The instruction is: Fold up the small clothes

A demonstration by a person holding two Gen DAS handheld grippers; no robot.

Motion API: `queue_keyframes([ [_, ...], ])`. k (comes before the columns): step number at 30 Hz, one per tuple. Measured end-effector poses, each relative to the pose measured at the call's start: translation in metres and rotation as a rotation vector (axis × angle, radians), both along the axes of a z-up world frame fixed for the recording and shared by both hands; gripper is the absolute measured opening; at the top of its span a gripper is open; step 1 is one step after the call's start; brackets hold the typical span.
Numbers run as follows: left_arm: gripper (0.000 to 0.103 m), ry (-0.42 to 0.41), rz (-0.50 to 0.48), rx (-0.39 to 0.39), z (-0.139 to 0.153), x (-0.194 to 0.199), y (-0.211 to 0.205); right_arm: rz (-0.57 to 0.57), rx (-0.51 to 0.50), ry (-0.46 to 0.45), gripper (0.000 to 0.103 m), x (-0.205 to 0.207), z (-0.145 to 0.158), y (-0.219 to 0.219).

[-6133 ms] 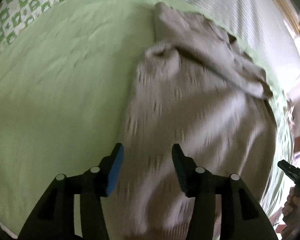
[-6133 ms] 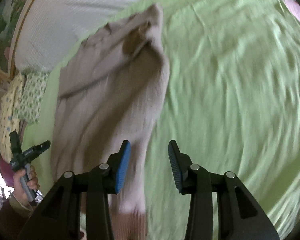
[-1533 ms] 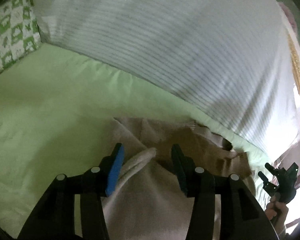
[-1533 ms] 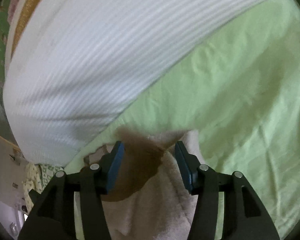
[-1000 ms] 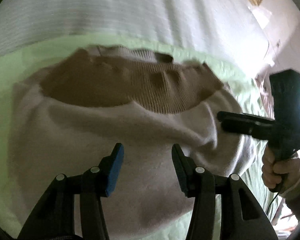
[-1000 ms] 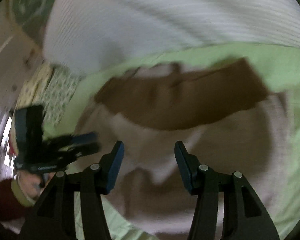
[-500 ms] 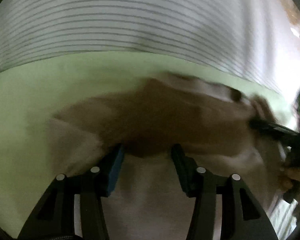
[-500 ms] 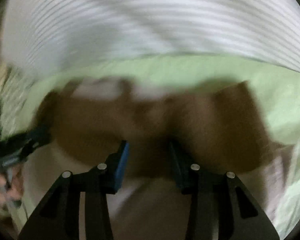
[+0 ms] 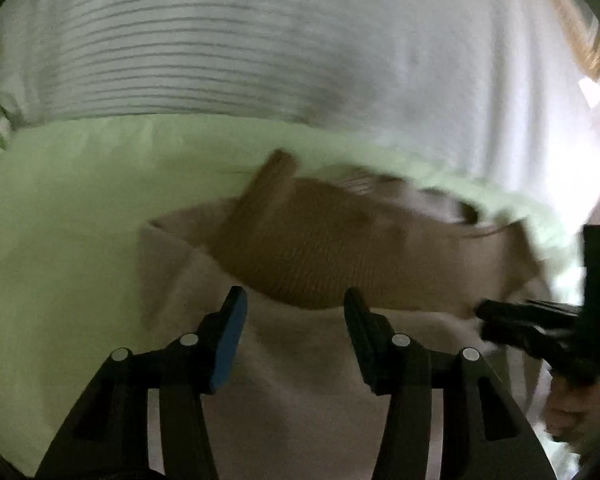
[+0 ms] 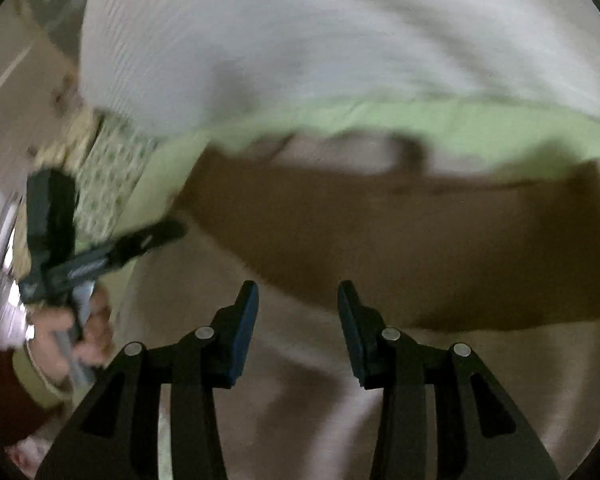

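One garment in play: a beige knit sweater [image 9: 300,380] lying on the light-green bedsheet [image 9: 60,240], its darker brown ribbed band [image 9: 320,256] turned toward the white striped quilt [image 9: 220,60] beyond.

Left side: left gripper [image 9: 294,320] hovers over the beige body just short of the brown band, fingers spread, nothing between them. A patterned green-and-white pillow [image 10: 112,176] sits off past the sweater's left edge.

Right side: right gripper [image 10: 298,316] also spread wide and empty, poised at the lower edge of the brown band [image 10: 420,248]. Frames are motion-blurred; contact with the cloth cannot be told.

Handling judgement: light, soft, limp knit; it will sag and drape from any pinch, and loose knit may stretch if dragged. The ribbed band looks thicker and firmer, so a better bite. Best hold is probably the two outer corners of the band, one gripper each, lifting together so the fold lands even.
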State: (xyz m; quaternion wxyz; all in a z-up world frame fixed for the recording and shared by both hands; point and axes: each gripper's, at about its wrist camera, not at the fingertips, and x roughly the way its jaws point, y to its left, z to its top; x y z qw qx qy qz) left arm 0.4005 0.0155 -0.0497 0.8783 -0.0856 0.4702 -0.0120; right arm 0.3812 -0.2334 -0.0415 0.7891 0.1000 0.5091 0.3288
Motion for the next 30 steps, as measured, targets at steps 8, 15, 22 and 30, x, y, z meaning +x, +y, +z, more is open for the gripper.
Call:
queue_keyframes([
  [8,0.029,0.015,0.091,-0.069,-0.014,0.008,0.031,-0.373,-0.073,-0.027,0.041,0.025,-0.008,-0.067],
  [15,0.05,-0.01,0.146,-0.074,0.013,-0.031,0.026,-0.492,-0.056,-0.054,0.043,-0.014,0.023,-0.116],
  [22,0.066,0.001,0.25,-0.157,0.009,-0.108,0.034,-0.346,-0.005,-0.041,0.044,-0.085,0.033,-0.105],
  [30,0.064,0.107,0.219,-0.039,-0.031,-0.146,0.036,-0.391,-0.236,0.026,0.036,-0.136,-0.002,-0.128],
])
